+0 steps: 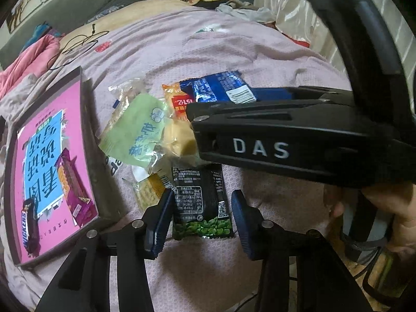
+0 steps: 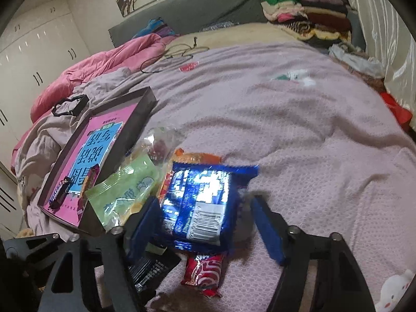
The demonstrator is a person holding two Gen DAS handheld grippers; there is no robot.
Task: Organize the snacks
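A black packet printed with green peas (image 1: 201, 202) lies flat on the pink bedspread between the blue pads of my left gripper (image 1: 201, 225). The pads stand right at its edges and the packet is not squeezed. My right gripper (image 2: 208, 228) straddles a shiny blue packet (image 2: 200, 202); its left pad is against the wrapper and its right pad (image 2: 267, 231) stands apart. In the left wrist view the right gripper's black body (image 1: 286, 140) hangs over the snack pile. A dark-rimmed tray (image 1: 88, 130) holds a Snickers bar (image 1: 30, 231) and a purple packet (image 1: 75, 189).
Green (image 1: 135, 135), orange (image 1: 176, 101) and yellow (image 1: 149, 189) packets lie beside the tray, and a red one (image 2: 205, 273) sits under the right gripper. A pink quilt (image 2: 104, 59), a cable (image 2: 169, 54) and folded clothes (image 2: 306, 18) fill the far side of the bed.
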